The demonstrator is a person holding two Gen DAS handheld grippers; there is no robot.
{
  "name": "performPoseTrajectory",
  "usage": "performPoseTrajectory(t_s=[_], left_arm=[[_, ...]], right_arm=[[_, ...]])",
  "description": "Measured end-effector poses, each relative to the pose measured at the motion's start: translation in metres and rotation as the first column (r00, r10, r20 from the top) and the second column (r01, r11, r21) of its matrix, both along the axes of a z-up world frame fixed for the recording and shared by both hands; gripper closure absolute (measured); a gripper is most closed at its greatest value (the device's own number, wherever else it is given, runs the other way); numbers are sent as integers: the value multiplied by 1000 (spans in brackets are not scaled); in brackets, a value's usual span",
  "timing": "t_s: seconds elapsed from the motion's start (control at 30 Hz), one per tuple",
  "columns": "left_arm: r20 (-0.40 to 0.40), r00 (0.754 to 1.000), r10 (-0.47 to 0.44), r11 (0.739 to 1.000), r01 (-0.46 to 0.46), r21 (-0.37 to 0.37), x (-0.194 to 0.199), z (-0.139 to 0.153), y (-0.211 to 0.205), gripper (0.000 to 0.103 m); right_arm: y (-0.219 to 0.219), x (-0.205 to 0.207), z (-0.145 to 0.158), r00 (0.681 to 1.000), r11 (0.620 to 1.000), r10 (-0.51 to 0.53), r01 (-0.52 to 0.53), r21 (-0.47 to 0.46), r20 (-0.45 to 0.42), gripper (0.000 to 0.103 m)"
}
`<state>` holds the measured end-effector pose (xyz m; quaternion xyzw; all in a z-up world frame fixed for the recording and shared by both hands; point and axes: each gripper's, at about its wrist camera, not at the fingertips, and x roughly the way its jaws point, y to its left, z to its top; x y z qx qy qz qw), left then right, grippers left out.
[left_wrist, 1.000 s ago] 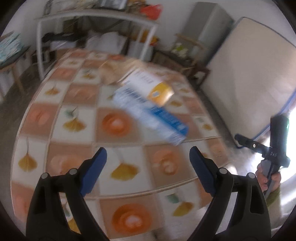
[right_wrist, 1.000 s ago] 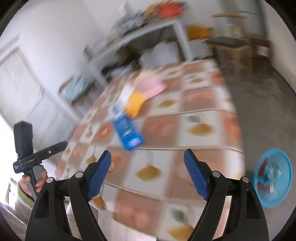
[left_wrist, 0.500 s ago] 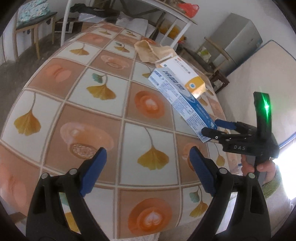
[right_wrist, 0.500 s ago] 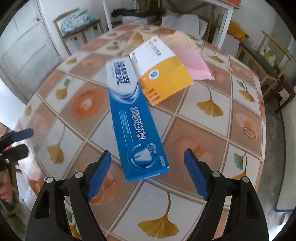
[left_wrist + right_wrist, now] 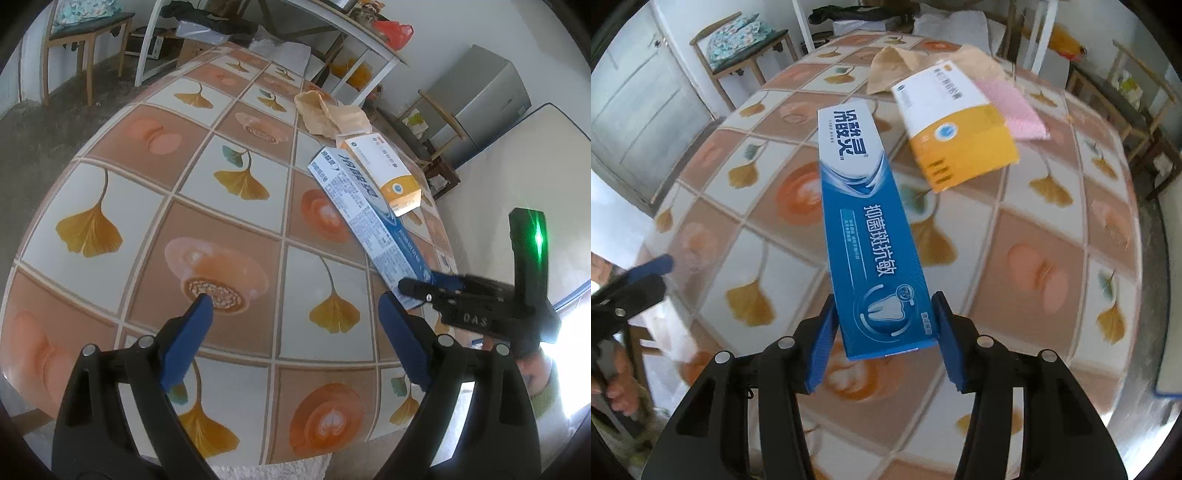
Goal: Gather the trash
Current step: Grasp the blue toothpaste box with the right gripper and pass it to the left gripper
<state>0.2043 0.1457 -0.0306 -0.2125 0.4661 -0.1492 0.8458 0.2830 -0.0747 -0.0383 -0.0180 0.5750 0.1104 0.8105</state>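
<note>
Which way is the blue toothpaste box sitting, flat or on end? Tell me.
Flat. The toothpaste box lies lengthwise on the table, printed face up, its near end between the closing right gripper.

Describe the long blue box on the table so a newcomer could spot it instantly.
On the round table with the ginkgo-leaf patterned cloth, trash lies in a loose cluster. The long blue-and-white cardboard toothpaste box is its nearest piece, its near end between the closing jaws of the right gripper. Unlike the shorter white-and-yellow cardboard box beside it, it is slim, blue, and shows a tooth picture.
</note>
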Motion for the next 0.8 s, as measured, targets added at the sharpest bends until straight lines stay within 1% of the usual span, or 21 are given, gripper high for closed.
performPoseTrajectory(t_s=[0.1,0.17,0.23,0.3,0.4,0.43,0.5,0.57,0.63,0.73,0.8], left_arm=[[-5,1000,-7,1000,7,-3,1,-1,-1,16],[-8,1000,-13,1000,13,-3,2,-2,-3,16],[-13,1000,-20,1000,20,-4,2,-4,-5,16],[-16,1000,-25,1000,25,-7,3,-6,-6,16],[-28,999,-31,999,30,-18,4,-9,-6,16],[-33,999,-31,999,30,-24,4,-10,-4,16],[-35,999,-34,999,32,-42,4,-11,-3,16],[-36,998,-46,998,44,-50,6,-10,-6,16],[-35,997,-68,997,66,-49,10,-10,-11,16],[-37,994,-100,995,99,-34,18,-9,-27,16],[-29,994,-109,994,109,-2,23,-9,-36,16]], right_arm=[[6,-13,-3,998,995,-39,43,87,-48,53],[8,-22,-2,997,990,-53,60,128,-59,53],[10,-30,-2,995,978,-60,74,193,-79,53],[14,-39,-3,994,963,-46,70,262,-96,53],[23,-50,-3,995,946,-9,42,323,-103,52],[26,-54,-2,995,937,7,29,348,-104,50],[29,-61,-1,994,917,39,6,398,-104,43],[26,-70,5,996,906,48,-12,422,-75,40],[16,-77,11,999,900,33,-12,435,-40,38],[-7,-85,14,999,895,-39,41,444,-14,37],[-24,-87,15,996,889,-92,86,451,-8,37]])
